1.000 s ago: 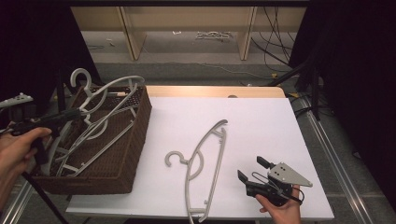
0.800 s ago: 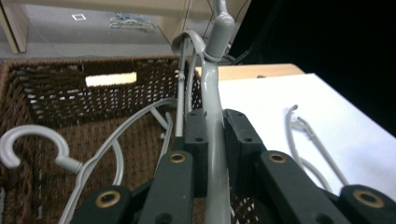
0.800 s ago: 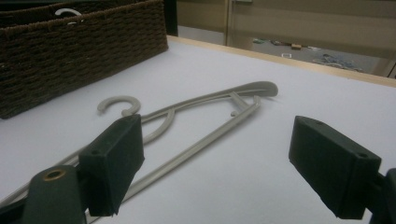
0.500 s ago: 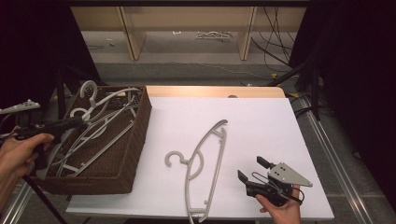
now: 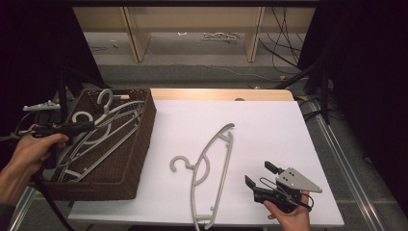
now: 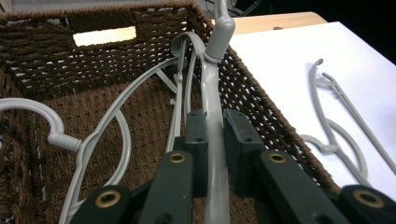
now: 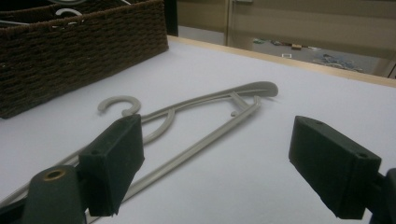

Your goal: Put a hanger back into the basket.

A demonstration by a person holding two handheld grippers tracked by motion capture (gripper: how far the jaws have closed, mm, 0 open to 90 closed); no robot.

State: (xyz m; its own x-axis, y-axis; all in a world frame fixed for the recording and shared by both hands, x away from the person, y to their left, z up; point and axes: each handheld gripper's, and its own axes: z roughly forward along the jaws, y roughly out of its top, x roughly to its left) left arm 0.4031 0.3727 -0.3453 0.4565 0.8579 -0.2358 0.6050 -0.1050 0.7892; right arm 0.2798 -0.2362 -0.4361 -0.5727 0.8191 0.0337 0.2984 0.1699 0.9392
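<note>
The grey hanger you hold is over the wicker basket, its hook above the far rim. Your left gripper is clenched on its arm — a good place, because the plastic is probably light, stiff and a little slippery, so I think it may swing if held far from the middle. More hangers lie tangled inside the basket — hooks can catch there. A second hanger lies flat on the white table. Your right gripper rests open beside it.
</note>
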